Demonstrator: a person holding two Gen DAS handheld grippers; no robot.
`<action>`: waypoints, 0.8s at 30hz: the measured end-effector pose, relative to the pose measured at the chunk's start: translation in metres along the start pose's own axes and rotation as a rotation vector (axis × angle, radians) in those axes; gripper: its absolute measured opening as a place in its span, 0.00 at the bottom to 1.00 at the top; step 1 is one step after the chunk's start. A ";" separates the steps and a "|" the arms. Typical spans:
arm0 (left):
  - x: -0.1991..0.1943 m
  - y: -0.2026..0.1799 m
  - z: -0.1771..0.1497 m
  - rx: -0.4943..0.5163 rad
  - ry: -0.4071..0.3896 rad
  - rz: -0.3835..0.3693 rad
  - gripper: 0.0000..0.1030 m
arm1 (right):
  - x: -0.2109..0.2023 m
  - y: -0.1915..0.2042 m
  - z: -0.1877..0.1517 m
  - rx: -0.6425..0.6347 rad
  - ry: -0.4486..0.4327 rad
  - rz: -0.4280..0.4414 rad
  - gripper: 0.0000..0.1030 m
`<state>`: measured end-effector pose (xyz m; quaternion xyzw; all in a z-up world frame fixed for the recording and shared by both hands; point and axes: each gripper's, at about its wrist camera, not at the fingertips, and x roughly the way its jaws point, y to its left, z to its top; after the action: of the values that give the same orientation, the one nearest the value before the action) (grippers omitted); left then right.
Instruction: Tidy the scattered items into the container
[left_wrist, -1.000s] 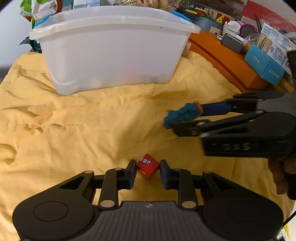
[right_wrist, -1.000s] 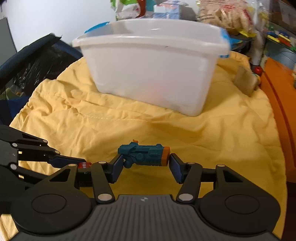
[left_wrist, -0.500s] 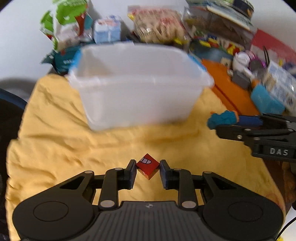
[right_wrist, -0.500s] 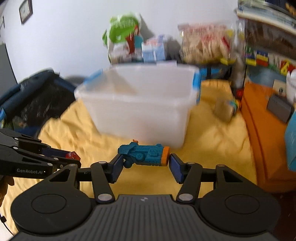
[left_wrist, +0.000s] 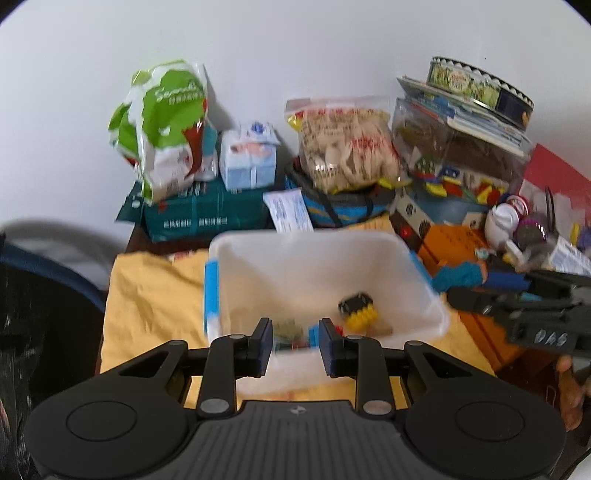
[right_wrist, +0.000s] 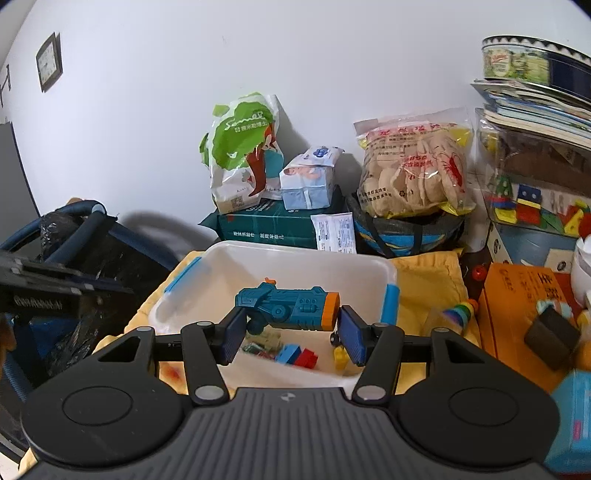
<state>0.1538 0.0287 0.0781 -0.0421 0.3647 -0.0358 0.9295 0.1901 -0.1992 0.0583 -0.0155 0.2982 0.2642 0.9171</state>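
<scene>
Toy blaster (right_wrist: 287, 308): one, teal with orange tip, long axis crosswise between my right fingers, hanging over the white bin's (right_wrist: 373, 263) open mouth.
Right gripper (right_wrist: 291, 332): pinching the blaster end to end; I judge a straight release lands it inside.
Left gripper (left_wrist: 294, 338): spread, nothing between the fingers, just above the bin's near wall.
Nearer arm: both over the bin; only my right carries anything.
Bin contents: one yellow-and-black block (left_wrist: 357, 309), one blue-red brick pair (right_wrist: 296, 355), blurred bits I can't count.
</scene>
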 end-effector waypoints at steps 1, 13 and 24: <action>0.004 0.000 0.005 0.003 0.003 -0.001 0.30 | 0.007 -0.001 0.003 0.000 0.010 -0.003 0.56; 0.032 0.009 -0.052 0.059 -0.007 0.011 0.72 | 0.011 0.017 -0.008 -0.072 0.012 -0.005 0.47; 0.127 0.010 -0.130 0.115 0.169 0.050 0.67 | -0.004 0.021 -0.074 -0.051 0.111 -0.019 0.46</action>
<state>0.1591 0.0193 -0.1034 0.0236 0.4400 -0.0372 0.8969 0.1374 -0.1962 0.0026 -0.0564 0.3418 0.2617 0.9008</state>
